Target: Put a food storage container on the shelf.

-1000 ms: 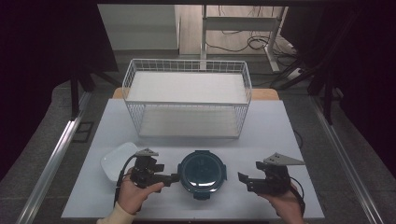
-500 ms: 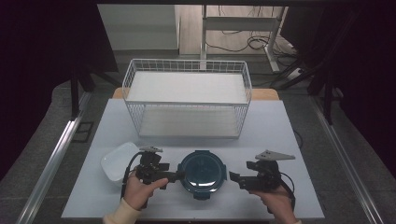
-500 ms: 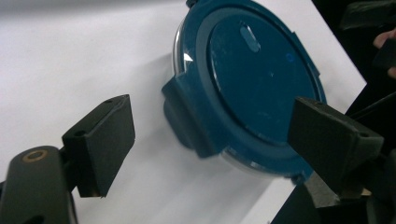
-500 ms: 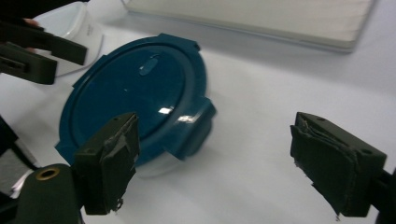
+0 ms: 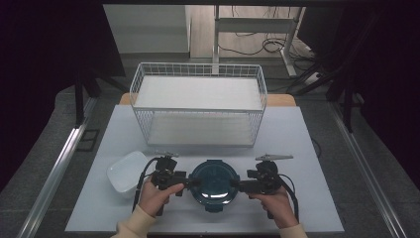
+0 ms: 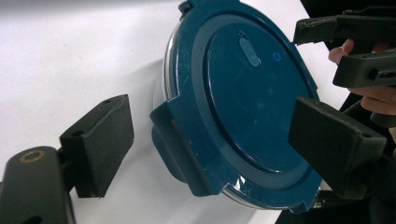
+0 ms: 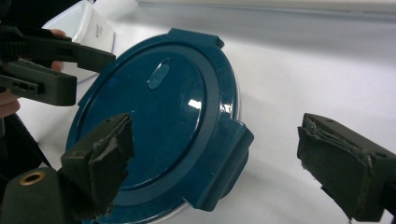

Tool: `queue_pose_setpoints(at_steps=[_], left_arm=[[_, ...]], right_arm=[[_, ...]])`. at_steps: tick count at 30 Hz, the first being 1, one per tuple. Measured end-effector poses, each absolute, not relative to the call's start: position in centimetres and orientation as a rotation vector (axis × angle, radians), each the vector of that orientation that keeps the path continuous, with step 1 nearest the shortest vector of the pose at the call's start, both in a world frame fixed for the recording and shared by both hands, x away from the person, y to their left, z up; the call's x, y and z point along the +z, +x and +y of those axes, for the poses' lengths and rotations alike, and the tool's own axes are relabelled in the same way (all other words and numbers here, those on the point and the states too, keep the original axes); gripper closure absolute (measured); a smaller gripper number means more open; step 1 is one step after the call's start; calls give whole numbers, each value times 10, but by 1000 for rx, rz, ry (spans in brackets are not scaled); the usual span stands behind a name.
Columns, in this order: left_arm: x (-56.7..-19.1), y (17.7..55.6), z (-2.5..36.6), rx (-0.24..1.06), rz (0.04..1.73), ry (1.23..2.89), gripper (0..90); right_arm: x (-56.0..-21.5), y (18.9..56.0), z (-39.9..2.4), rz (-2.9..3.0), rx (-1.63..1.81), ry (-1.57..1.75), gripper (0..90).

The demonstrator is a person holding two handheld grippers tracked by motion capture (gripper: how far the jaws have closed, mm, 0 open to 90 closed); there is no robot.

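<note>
On the white worktop (image 5: 307,148) the round blue-lidded container (image 5: 213,181) sits between the left tongs (image 5: 194,182) and right tongs (image 5: 235,186), both spread apart around its side latches, the right just widened, with a white tub (image 5: 126,171) beside and a wire basket (image 5: 198,109) behind.

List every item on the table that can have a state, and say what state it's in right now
Round container: upright on the table, dark blue lid on.
Lid side latches: folded down.
White tub: open, no lid, lying left of the round container.
Wire basket: upright, holding nothing.
Left gripper: open, fingers astride a latch, not pressing.
Right gripper: open, just been widening, fingers astride the opposite latch.
</note>
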State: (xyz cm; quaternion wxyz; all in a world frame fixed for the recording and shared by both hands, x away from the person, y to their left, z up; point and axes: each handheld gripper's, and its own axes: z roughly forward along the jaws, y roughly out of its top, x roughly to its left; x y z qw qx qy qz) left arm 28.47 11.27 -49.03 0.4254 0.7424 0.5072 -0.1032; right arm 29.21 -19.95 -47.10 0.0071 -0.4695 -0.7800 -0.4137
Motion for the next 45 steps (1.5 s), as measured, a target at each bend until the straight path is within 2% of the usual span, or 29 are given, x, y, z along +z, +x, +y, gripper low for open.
queue_pose_setpoints(at_steps=[6,24,26,28,31,38,42,45], left_arm=[[-493,285,111,-264,1275,1867,107],[-502,290,103,-340,1275,1868,106],[-504,292,102,-356,1280,1873,109],[-511,293,103,-426,1285,1829,115],[-516,295,101,-431,1300,1831,101],[-517,295,98,-463,1288,1814,132],[-514,293,102,-447,1288,1817,173],[-512,292,103,-434,1310,1804,218]], right_arm=[[-477,293,-200,-2366,-1304,-1471,104],[-493,294,-189,-2303,-1215,-1470,93],[-495,294,-188,-2293,-1212,-1467,94],[-496,295,-187,-2282,-1210,-1464,94],[-499,296,-185,-2260,-1200,-1463,94],[-505,298,-183,-2193,-1192,-1462,112],[-507,298,-182,-2151,-1181,-1474,145],[-504,298,-186,-2117,-1175,-1513,205]])
